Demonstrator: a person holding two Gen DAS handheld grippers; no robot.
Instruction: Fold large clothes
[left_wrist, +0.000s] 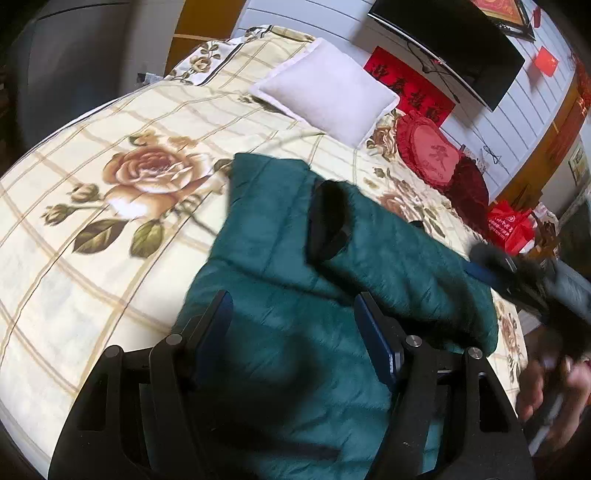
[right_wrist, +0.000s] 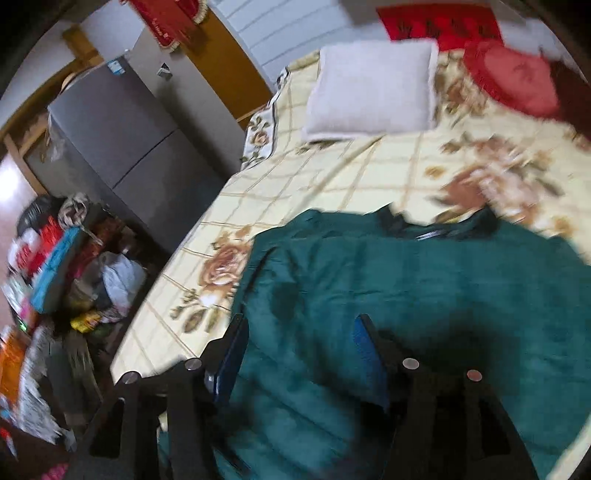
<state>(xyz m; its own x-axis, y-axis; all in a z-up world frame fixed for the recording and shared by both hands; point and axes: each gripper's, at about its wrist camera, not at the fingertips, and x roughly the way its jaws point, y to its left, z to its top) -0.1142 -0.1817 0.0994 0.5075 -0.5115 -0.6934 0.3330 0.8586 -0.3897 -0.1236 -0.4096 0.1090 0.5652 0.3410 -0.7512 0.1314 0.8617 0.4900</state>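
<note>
A dark green quilted jacket (left_wrist: 280, 258) lies partly folded on the bed, a black-lined sleeve or collar opening (left_wrist: 328, 221) facing up. It also fills the lower part of the right wrist view (right_wrist: 406, 280). My left gripper (left_wrist: 293, 314) is open, its blue-padded fingers hovering over the jacket's near part. My right gripper (right_wrist: 301, 332) is open above the jacket's near left part. The right gripper also shows blurred at the right edge of the left wrist view (left_wrist: 517, 273), held by a hand.
The bed has a cream bedspread with rose print (left_wrist: 110, 177). A white pillow (left_wrist: 325, 88) and red cushions (left_wrist: 432, 151) lie at its head. A grey fridge (right_wrist: 122, 136) and a pile of bags (right_wrist: 66, 266) stand left of the bed.
</note>
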